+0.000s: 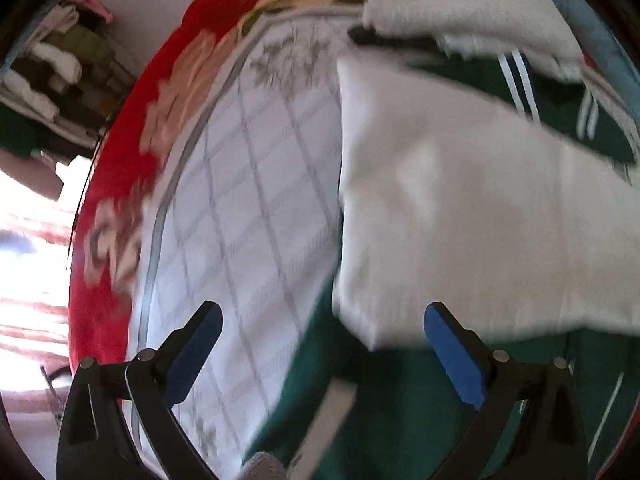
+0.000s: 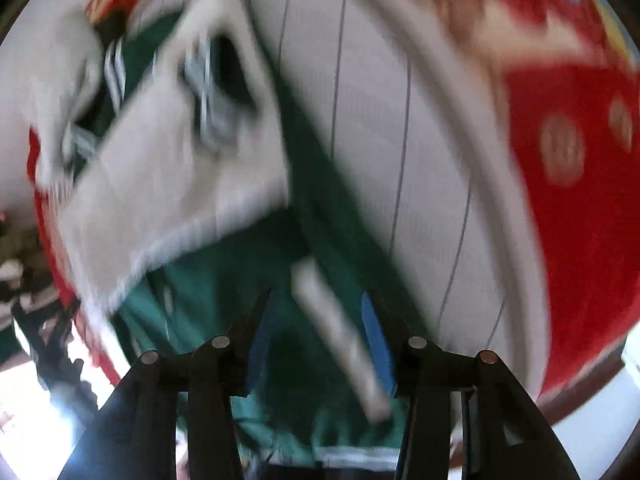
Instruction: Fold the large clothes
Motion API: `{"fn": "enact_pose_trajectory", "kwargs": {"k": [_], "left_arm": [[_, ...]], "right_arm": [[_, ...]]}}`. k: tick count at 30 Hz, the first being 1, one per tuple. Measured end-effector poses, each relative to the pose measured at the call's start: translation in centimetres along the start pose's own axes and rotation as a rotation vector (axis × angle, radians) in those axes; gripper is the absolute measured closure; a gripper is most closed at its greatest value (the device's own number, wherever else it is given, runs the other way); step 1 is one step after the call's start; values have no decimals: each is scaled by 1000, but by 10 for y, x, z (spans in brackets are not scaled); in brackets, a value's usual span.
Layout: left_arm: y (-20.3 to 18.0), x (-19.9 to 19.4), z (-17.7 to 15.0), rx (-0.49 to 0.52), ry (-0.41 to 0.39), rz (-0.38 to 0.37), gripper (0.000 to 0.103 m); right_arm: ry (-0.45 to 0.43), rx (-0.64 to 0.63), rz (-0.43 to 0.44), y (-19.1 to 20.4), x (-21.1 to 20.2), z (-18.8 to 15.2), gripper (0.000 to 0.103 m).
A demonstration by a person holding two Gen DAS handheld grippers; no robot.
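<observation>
A green and white garment with white stripes lies on the bed, its white panel point(image 1: 472, 216) folded over the green cloth point(image 1: 400, 412). My left gripper point(image 1: 322, 320) is open and empty just above the garment's near edge, at the white panel's corner. In the blurred right wrist view the garment's white panel point(image 2: 168, 184) and green cloth point(image 2: 224, 280) fill the left and middle. My right gripper point(image 2: 318, 304) is partly open, with green cloth and a white strip point(image 2: 340, 344) lying between its fingers; whether it grips them I cannot tell.
The bed has a white quilted cover with grey lines point(image 1: 248, 208) and a red floral blanket point(image 1: 120, 184) around it. A white fleecy garment point(image 1: 460, 4) lies at the far end. A clothes rack point(image 1: 60, 72) stands at the left by a bright window.
</observation>
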State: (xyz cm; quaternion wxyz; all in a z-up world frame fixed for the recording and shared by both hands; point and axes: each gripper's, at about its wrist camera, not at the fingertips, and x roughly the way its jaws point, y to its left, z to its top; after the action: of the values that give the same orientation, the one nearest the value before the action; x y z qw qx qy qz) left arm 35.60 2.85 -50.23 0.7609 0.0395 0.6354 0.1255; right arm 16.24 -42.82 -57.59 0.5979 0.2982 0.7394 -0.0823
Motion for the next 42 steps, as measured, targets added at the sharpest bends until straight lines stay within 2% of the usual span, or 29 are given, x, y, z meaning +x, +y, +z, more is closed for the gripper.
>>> {"fn": "enact_pose_trajectory", "kwargs": {"k": [2,5,7,8,10,11,13,14,15,16,19,20,22,23,24,25,28,29,30,32,34,35,36,37,38,40,42], "left_arm": [[-2,0,-32,21,43,-6,0],[-12,11,-85,114,127,9,0],[-18,17,-119,173,151,13,0],[-23,21,-135,206,164,8,0],[-29,27,-156,244,179,-5,0],[-31,30,-165,256,188,-12,0],[-34,36,-179,255,217,-47,0],[-33,36,-184,239,216,-55,0],[-32,33,-186,219,207,-60,0],[-30,30,-186,203,196,-64,0],[-20,27,-187,141,176,-80,0],[-17,27,-188,126,176,-79,0],[-8,30,-189,83,180,-85,0],[-4,30,-189,62,184,-86,0],[3,26,-189,38,175,-84,0],[8,23,-188,25,163,-80,0],[23,13,-185,-4,118,-33,0],[27,13,-183,-7,109,-22,0],[30,13,-182,-7,99,2,0],[35,14,-179,-5,89,28,0],[44,18,-181,-9,82,44,0],[51,19,-186,-12,76,45,0],[54,17,-186,-16,73,46,0],[57,17,-185,-20,71,46,0],[62,18,-188,-29,70,41,0],[61,9,-186,-43,67,28,0],[60,-1,-186,-57,66,16,0]], "right_arm": [[84,-5,46,9,26,-39,56],[225,-50,130,48,75,-105,56],[259,-77,144,74,98,-139,56],[259,-96,126,82,107,-150,56],[220,-144,25,97,125,-169,56],[197,-173,-19,104,133,-174,51],[175,-232,-128,115,152,-184,50],[156,-229,-159,116,157,-187,55],[111,-202,-191,114,157,-190,84],[97,-187,-205,113,157,-191,91],[147,-167,-64,112,147,-199,93],[165,-202,-26,115,142,-204,93],[216,-301,-13,123,140,-215,92],[245,-299,-15,120,142,-214,89],[281,-242,1,110,140,-211,84],[278,-195,32,103,135,-208,83],[237,-93,265,91,113,-202,77],[255,-84,347,93,113,-203,77],[285,-82,393,96,119,-205,77],[338,-87,379,98,140,-217,77],[365,-125,257,98,168,-213,77],[374,-133,229,103,179,-211,77],[375,-127,233,104,186,-213,81],[362,-122,256,106,186,-214,93],[335,-145,270,115,182,-215,98],[281,-223,231,127,165,-222,98],[228,-240,228,131,143,-224,98]]}}
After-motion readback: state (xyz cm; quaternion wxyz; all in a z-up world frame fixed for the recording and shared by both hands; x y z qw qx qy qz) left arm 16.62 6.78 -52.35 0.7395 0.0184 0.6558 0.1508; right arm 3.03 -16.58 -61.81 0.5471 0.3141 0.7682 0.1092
